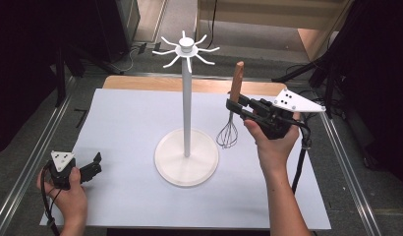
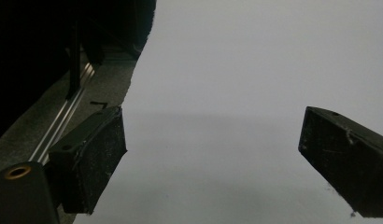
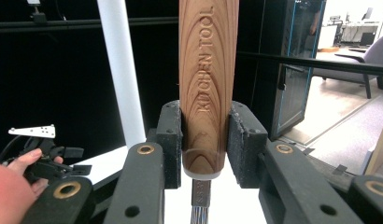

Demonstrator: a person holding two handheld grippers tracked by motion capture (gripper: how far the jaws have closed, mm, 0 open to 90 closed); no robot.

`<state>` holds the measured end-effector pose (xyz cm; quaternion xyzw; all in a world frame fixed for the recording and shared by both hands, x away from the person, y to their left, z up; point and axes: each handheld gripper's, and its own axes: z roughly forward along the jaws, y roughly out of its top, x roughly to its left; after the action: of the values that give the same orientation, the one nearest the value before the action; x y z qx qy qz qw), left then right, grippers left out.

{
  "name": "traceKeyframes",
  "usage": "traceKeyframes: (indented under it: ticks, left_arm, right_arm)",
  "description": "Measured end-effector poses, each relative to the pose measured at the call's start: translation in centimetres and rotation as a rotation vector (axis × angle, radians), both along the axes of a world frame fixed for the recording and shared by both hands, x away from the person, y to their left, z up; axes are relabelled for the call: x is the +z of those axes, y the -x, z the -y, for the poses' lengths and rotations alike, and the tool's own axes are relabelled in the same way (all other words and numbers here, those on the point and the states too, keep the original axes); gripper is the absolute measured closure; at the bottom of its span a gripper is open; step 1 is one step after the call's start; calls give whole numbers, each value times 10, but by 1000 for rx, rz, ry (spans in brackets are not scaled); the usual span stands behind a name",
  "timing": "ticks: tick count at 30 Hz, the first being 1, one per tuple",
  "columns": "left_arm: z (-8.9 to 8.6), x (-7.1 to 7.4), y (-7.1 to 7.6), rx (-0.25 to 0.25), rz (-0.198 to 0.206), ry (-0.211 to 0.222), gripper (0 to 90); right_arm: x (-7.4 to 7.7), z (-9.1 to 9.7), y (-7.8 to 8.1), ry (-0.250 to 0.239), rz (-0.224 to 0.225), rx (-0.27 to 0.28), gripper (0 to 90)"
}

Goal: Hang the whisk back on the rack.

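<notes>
Right of centre in the high view, the right gripper (image 1: 235,105) clamps the whisk (image 1: 232,109) by its wooden handle (upright, wires hanging down), beside the white stand (image 1: 187,147). At lower left, the left gripper (image 1: 97,162) gapes wide, empty.

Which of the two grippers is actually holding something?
The right gripper: it clamps the whisk by its wooden handle, wires hanging down. The left gripper is open and holds nothing.
</notes>
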<state>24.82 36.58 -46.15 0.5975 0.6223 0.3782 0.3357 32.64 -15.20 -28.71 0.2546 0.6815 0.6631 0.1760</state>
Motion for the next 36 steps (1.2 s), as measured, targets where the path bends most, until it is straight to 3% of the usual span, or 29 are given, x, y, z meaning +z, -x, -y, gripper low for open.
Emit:
traceKeyframes:
  ticks: [16,36]
  left_arm:
    - [0,0,0,2,1,-1,79]
    - [0,0,0,0,0,-3,79]
  right_arm:
    - [20,-16,13,-17,38,28,704]
    - [33,-27,23,-17,61,63,704]
